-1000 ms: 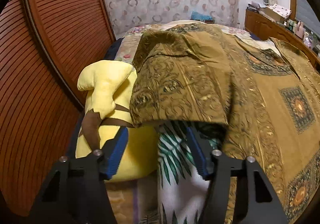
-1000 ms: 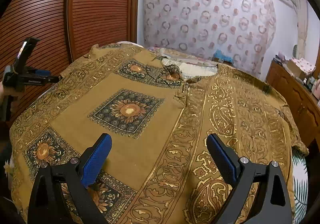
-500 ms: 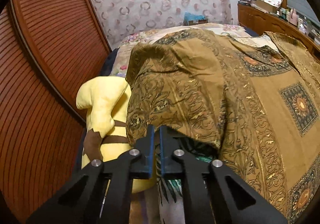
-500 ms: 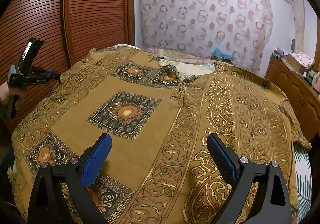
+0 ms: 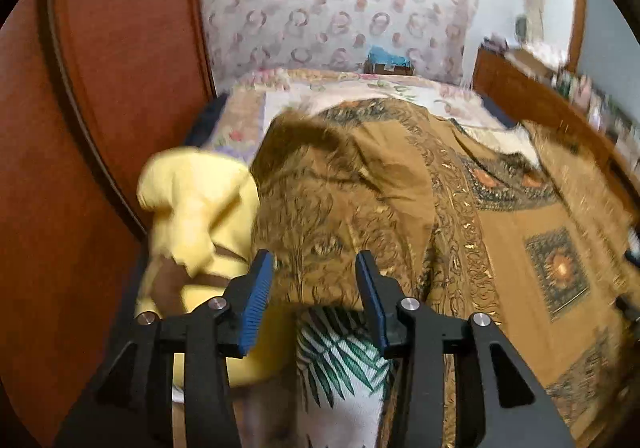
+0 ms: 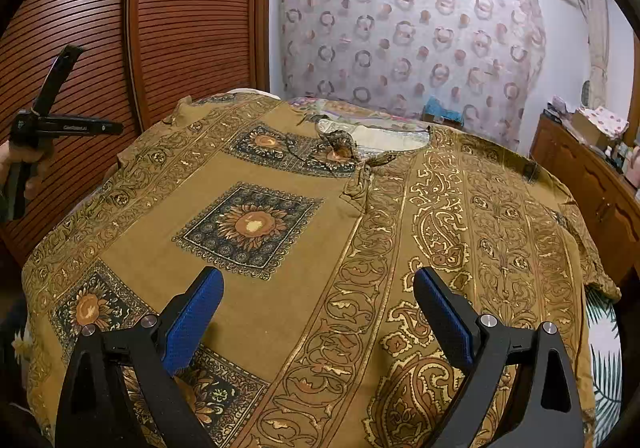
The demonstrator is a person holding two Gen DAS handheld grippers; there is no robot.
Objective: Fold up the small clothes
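Fingers of my left hand-held gripper (image 5: 314, 290) stand apart, holding nothing, with the shirt (image 5: 400, 216) hem at 12 o'clock between them. At 10 o'clock lies a yellow plush toy (image 5: 200, 204), touching the shirt's edge. My right hand-held gripper (image 6: 318, 314) is spread wide and empty above the shirt (image 6: 304, 232), which lies flat over the bed (image 5: 344, 352), collar at 12 o'clock.
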